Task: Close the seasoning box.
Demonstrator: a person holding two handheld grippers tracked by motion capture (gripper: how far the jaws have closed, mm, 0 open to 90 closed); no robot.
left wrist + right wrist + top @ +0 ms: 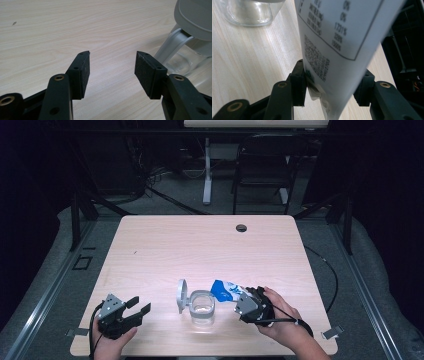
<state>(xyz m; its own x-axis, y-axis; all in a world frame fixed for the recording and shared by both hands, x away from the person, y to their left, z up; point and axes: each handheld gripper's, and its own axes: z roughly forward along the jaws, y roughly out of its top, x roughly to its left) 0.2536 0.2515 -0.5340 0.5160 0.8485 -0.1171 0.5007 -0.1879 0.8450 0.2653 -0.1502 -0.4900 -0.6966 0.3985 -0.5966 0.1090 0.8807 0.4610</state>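
Right claw [239,296], near bench [200,245] front edge, is clamped on a blue-white pouch [226,290], tilted toward the glass jar [202,308] w/ grey lid [182,295] flipped up. Right gripper view adds the pouch's printed table & code block [317,58]. Left claw [140,307] by front-left corner: jaws wide apart, nothing between; left gripper view has lid close up.

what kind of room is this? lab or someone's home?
Likely a lab or data-collection workspace, not a home: a bare wooden table inside a dark metal frame, loose cables on the grey floor, and a folding chair beside a second desk behind.
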